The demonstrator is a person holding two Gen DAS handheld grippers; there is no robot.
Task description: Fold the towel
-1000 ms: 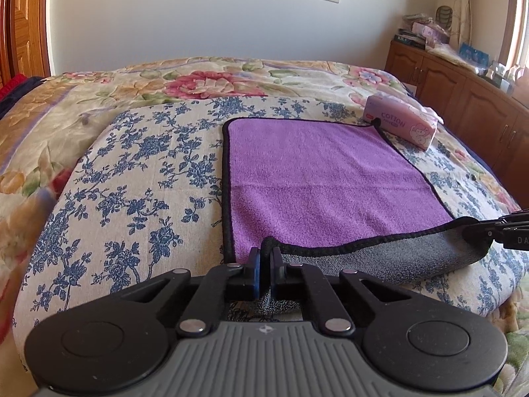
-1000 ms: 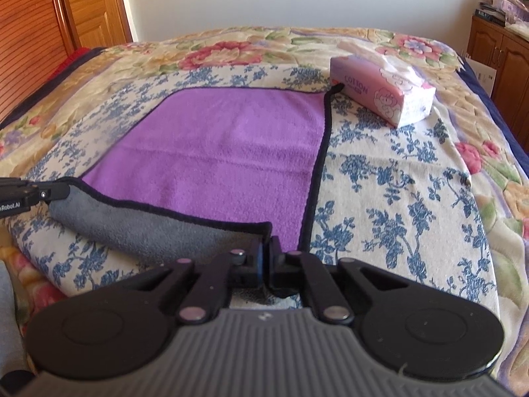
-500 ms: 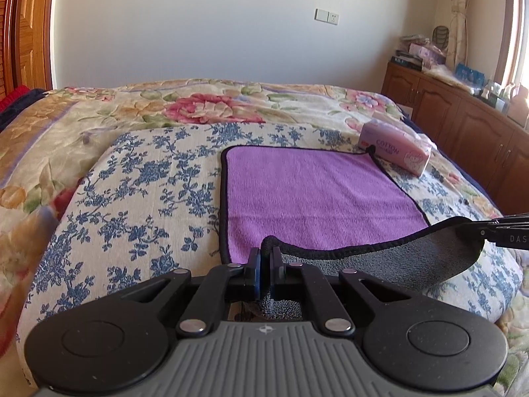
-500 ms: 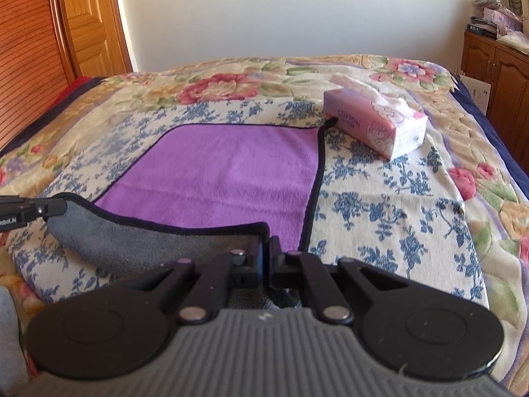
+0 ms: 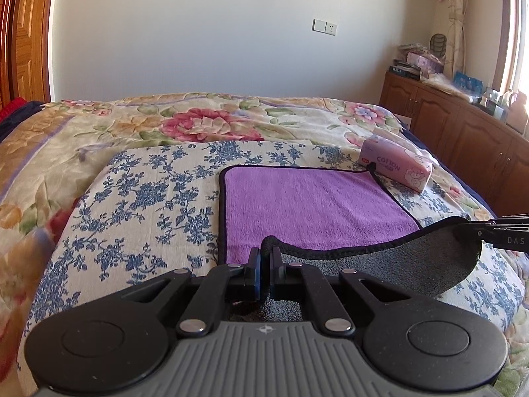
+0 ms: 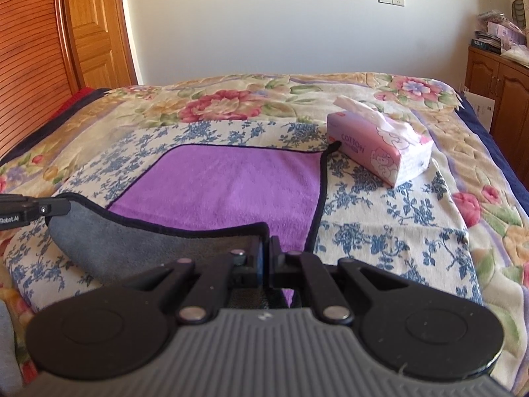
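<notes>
A purple towel (image 5: pixel 314 205) with a black hem and grey underside lies on the bed; it also shows in the right wrist view (image 6: pixel 231 185). My left gripper (image 5: pixel 265 258) is shut on its near left corner. My right gripper (image 6: pixel 266 251) is shut on its near right corner. Both corners are lifted off the bed, so the near edge hangs between them with the grey underside (image 5: pixel 413 264) showing. The right gripper shows at the right edge of the left wrist view (image 5: pixel 502 231), and the left gripper shows at the left edge of the right wrist view (image 6: pixel 29 210).
A pink tissue box (image 5: pixel 396 165) sits on the bed by the towel's far right corner, also seen in the right wrist view (image 6: pixel 380 145). Wooden cabinets (image 5: pixel 463 132) with clutter stand on the right. A wooden door (image 6: pixel 92 26) is at the left.
Both grippers have risen with the towel's near corners and tilted up. The near edge has lifted higher off the bed, and more of the wall shows.
</notes>
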